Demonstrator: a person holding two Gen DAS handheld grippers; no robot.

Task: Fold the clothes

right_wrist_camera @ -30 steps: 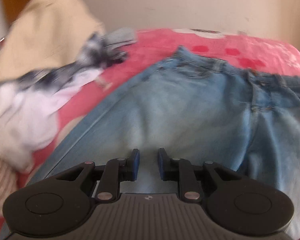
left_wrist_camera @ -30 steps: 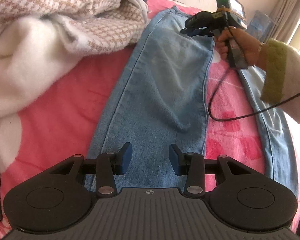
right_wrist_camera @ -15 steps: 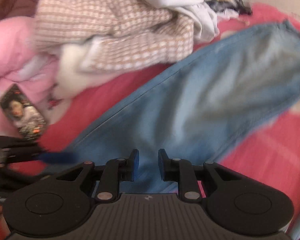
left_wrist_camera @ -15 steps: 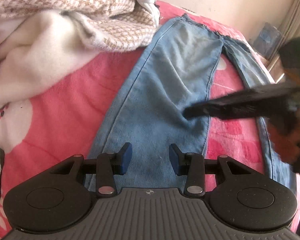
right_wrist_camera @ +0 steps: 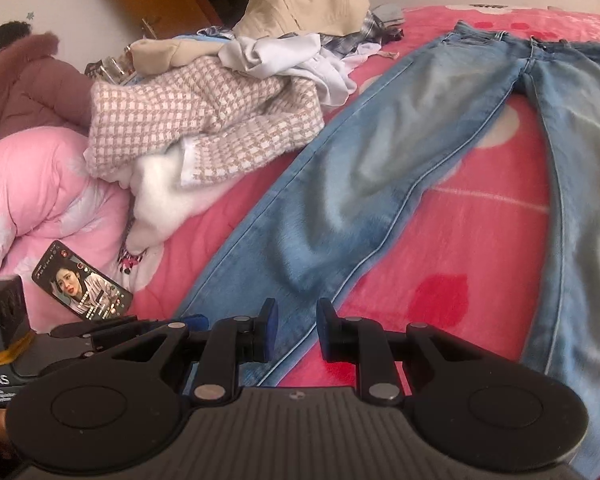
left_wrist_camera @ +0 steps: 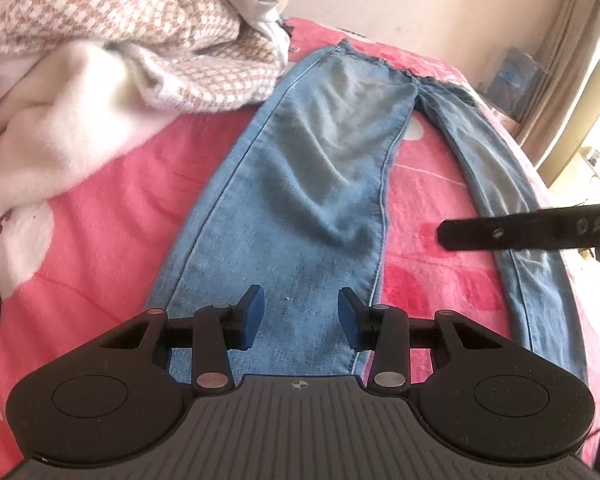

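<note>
Light blue jeans (left_wrist_camera: 320, 184) lie flat on the pink bed, waistband far, legs spread toward me. My left gripper (left_wrist_camera: 302, 316) hovers open over the hem end of the left leg (right_wrist_camera: 340, 208), nothing between its fingers. In the right wrist view my right gripper (right_wrist_camera: 297, 332) is open just above the inner edge of that same leg near its hem. The other leg (right_wrist_camera: 580, 200) runs down the right side. The right gripper's black body (left_wrist_camera: 528, 232) enters the left wrist view from the right. The left gripper's blue fingertip (right_wrist_camera: 194, 322) shows beside my right gripper.
A heap of clothes lies left of the jeans: a brown-and-white checked knit (right_wrist_camera: 204, 120), white fleece (left_wrist_camera: 60, 132), a beige garment (right_wrist_camera: 308, 0). A phone (right_wrist_camera: 82, 282) rests by a pink quilt (right_wrist_camera: 40, 192). A person in a maroon jacket (right_wrist_camera: 28, 84) sits far left.
My right gripper has swung back from the waistband to the leg hems, close beside the left gripper. The left gripper has stayed over the left leg's hem, still open.
</note>
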